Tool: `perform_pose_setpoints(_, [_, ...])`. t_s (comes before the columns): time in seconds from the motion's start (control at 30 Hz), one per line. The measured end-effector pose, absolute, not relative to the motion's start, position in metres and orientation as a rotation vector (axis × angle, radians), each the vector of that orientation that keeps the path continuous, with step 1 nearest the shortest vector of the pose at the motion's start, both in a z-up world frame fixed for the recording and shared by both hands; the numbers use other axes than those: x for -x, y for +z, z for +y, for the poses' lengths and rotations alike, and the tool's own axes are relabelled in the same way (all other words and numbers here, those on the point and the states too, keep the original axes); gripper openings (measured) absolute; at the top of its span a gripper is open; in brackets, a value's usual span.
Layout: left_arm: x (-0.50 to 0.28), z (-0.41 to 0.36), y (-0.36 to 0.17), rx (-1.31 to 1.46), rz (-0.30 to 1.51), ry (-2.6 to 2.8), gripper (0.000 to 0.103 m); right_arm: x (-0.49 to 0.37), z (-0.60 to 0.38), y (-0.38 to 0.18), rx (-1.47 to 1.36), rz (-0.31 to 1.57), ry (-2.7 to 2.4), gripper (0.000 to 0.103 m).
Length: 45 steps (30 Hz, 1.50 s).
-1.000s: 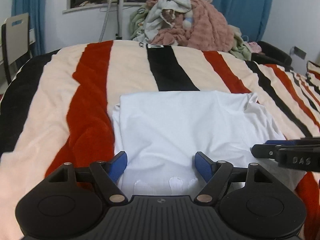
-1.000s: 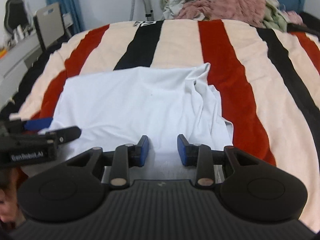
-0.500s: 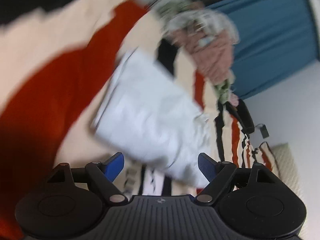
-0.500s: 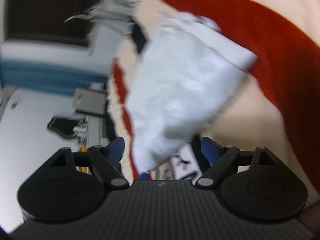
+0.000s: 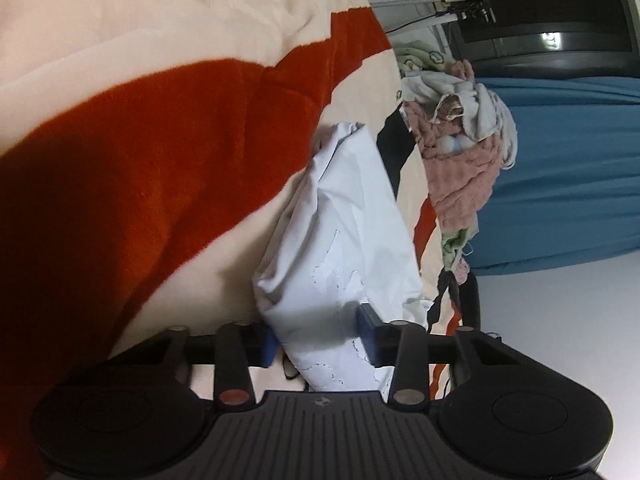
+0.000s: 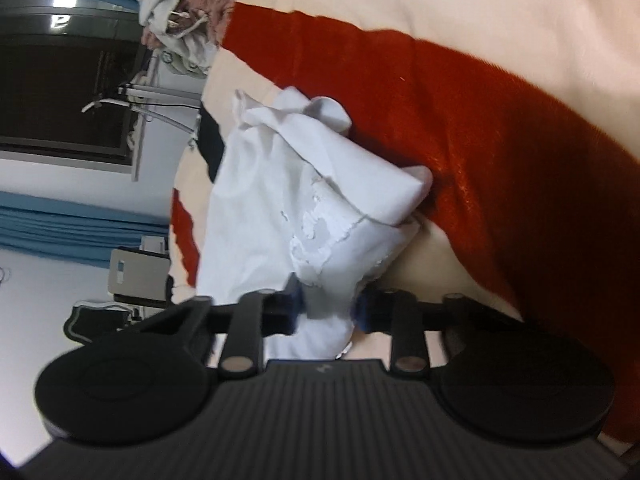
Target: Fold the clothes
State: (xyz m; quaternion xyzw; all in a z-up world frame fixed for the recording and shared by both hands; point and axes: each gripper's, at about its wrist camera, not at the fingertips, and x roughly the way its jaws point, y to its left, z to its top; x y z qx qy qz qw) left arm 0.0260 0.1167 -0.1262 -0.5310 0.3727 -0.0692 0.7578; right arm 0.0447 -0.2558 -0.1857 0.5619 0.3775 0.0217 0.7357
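Blue-padded left tool point(image 5: 316, 336) pinches the near end of the white shirt point(image 5: 348, 216); the right tool point(image 6: 326, 306) pinches the same shirt point(image 6: 296, 184) at its near end too. Beyond both tools the bunched shirt lies on the striped blanket point(image 5: 132, 152), with a clothes pile point(image 5: 460, 136) past the shirt.

Both wrist fisheyes rolled sideways, close over the bed.

We are seeing each camera looking forward along its own fingers, low and near the striped blanket point(image 5: 140, 184). The left view is putting the blue curtain point(image 5: 560, 168) at right; the right view is putting it at left. Both are sharing the white garment point(image 5: 352, 232) point(image 6: 288, 200), the laundry pile point(image 5: 460, 140) and the blanket.
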Motion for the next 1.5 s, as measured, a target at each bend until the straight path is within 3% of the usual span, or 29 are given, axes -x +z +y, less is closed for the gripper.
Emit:
perform_pose_setpoints(0.17, [-0.014,0.110,-0.098,1.130,0.803,-0.205,0.021,-0.020,-0.272,-0.162,-1.267,0.754,0.082,0.019])
perform_pose_setpoints(0.5, [-0.002,0.033,-0.002,1.110,0.939,-0.351,0.018,0.031,-0.360,-0.075,-1.327,0.654,0.129,0.019])
perform_pose_setpoints(0.83, [-0.129,-0.125,0.054,0.969,0.952,-0.510,0.017,-0.036,-0.483,-0.030,-1.227,0.562,-0.044,0.020])
perform_pose_setpoints(1.07, [-0.220,-0.216,0.084,0.892,0.840,-0.685,0.017,-0.094,-0.549,0.017,-1.044,0.328,-0.040,0.020])
perform_pose_setpoints(1.23, [-0.251,-0.257,0.063,0.692,0.738,-0.749,0.018,-0.114,-0.566,-0.025,-0.950,0.271,-0.069,0.020])
perform_pose_setpoints(1.5, [-0.207,-0.262,-0.044,0.418,0.837,-0.664,0.017,-0.091,-0.541,-0.167,-1.006,0.564,-0.150,0.020])
